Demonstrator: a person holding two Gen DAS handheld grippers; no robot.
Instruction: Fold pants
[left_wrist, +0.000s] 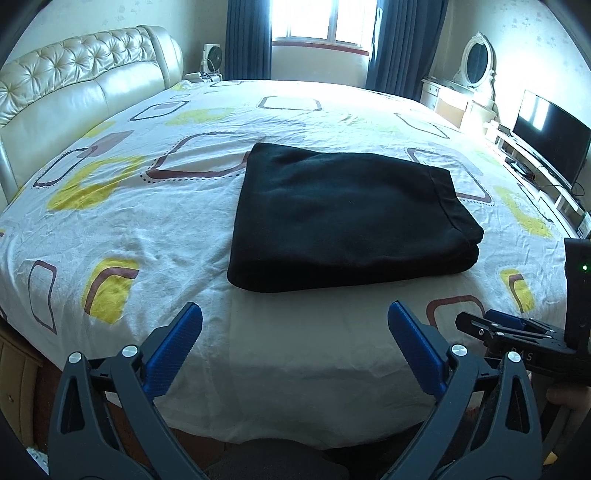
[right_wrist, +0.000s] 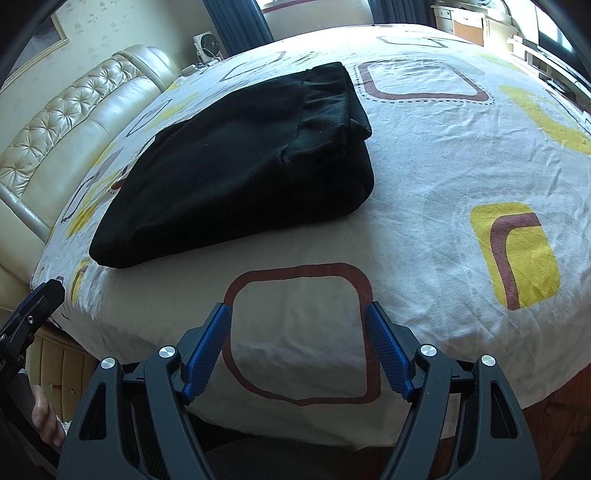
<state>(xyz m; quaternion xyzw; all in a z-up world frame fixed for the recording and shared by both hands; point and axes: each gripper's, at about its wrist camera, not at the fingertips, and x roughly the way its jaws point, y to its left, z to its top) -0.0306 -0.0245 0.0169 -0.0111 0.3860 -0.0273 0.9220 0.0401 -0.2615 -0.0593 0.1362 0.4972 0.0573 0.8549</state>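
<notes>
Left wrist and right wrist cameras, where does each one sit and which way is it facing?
Left wrist: on the left hand-held gripper, facing across the bed toward the window; open fingers and the right hand-held gripper show.
Right wrist: on the right one, angled toward the headboard; open fingers show, with the left one at the edge.
Shared: the folded black pants.

Bright window (left_wrist: 325, 18) with dark curtains (left_wrist: 247, 37) behind a patterned bed (left_wrist: 110, 221), tufted cream headboard (left_wrist: 74, 77) left
</notes>
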